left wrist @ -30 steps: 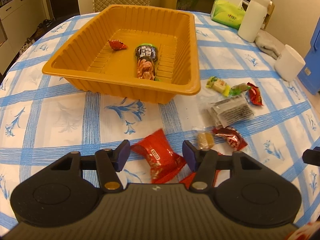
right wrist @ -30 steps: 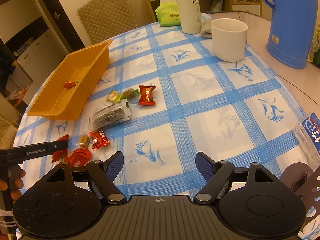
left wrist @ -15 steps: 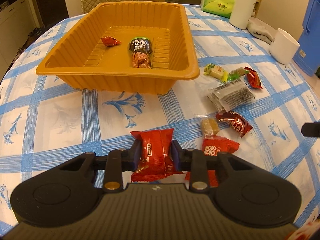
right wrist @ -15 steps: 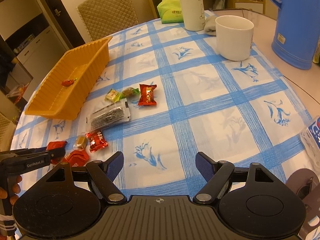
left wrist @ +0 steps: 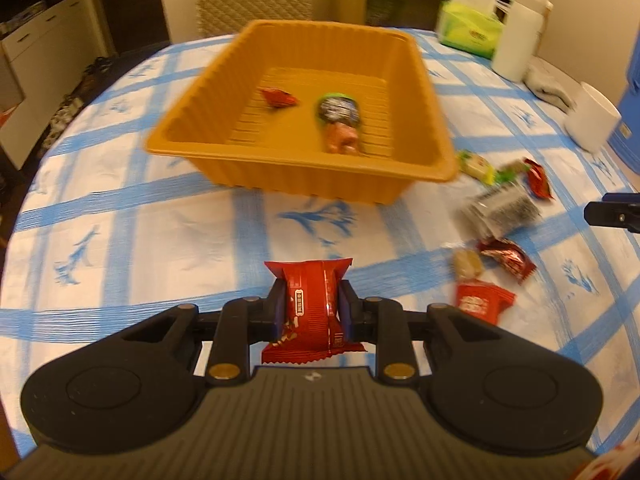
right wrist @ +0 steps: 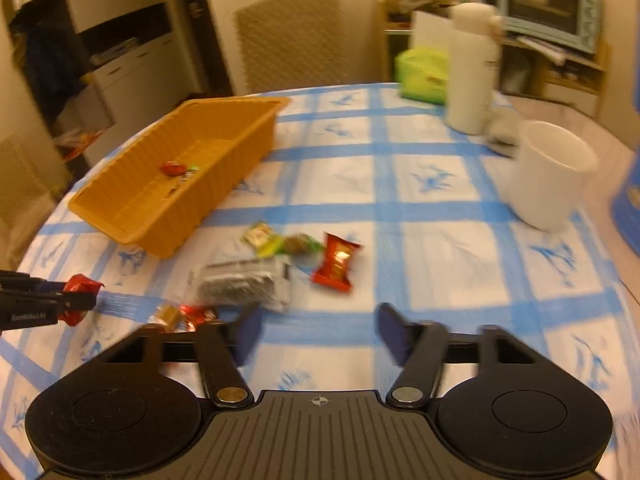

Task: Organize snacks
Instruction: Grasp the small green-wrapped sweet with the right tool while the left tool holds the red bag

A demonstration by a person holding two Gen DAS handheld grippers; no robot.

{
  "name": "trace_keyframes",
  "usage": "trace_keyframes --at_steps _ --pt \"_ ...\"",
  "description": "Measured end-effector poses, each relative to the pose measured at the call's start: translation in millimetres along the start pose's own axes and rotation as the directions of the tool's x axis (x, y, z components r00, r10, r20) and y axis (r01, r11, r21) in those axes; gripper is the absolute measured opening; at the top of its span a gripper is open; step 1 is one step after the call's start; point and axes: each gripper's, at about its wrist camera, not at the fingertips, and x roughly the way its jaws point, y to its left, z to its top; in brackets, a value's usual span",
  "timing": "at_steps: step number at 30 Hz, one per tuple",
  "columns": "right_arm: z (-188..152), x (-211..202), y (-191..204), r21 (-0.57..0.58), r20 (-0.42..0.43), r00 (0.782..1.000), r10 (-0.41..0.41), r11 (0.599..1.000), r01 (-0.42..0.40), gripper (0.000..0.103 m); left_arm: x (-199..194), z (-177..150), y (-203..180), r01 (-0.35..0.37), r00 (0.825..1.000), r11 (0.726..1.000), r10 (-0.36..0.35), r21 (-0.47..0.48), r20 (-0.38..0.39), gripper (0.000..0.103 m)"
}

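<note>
My left gripper [left wrist: 312,300] is shut on a red snack packet [left wrist: 310,280], its jaws still closing on the packet and holding it just above the tablecloth. The orange tray [left wrist: 312,184] lies ahead, holding a red candy [left wrist: 278,97] and a dark-topped packet [left wrist: 340,124]. Right of the tray lie several loose snacks, among them a clear pack [right wrist: 244,286], a red wrapped snack [right wrist: 336,262] and a second red packet [left wrist: 482,302]. My right gripper [right wrist: 320,332] hovers near them, jaws closing with nothing between them. The right wrist view also shows the left gripper [right wrist: 60,300] with its packet.
A white mug [right wrist: 552,172], a white flask [right wrist: 472,68] and a green tissue pack [right wrist: 422,76] stand at the far right of the round table. A blue jug [right wrist: 628,200] is at the right edge. A quilted chair back [right wrist: 288,40] stands behind the table.
My left gripper closed on the red packet and lifted it off the cloth toward the tray. My right gripper rolled, moved closer to the loose snacks, and its jaws narrowed.
</note>
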Motion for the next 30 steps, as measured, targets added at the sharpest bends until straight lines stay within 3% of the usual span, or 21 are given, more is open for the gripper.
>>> trace_keyframes --at_steps 5,12,24,30 --pt "18.6 23.8 -0.3 0.077 -0.015 0.997 0.07 0.995 -0.068 0.053 -8.3 4.5 19.4 -0.038 0.999 0.998 0.039 -0.046 0.02 0.025" --pt "34.8 56.4 -6.9 0.256 -0.043 0.995 0.094 0.963 -0.08 0.043 -17.2 5.1 42.5 -0.086 0.996 0.992 0.089 -0.098 0.03 0.025" --pt "47.4 84.9 -23.0 0.479 -0.045 0.998 0.041 0.877 -0.014 0.03 -22.4 -1.4 69.9 -0.138 0.99 0.98 0.141 -0.143 0.013 0.025" --pt "52.0 86.8 -19.4 0.471 -0.056 0.998 0.005 0.882 0.022 0.026 -22.1 -1.4 75.9 -0.14 0.99 0.98 0.143 -0.145 0.011 0.025"
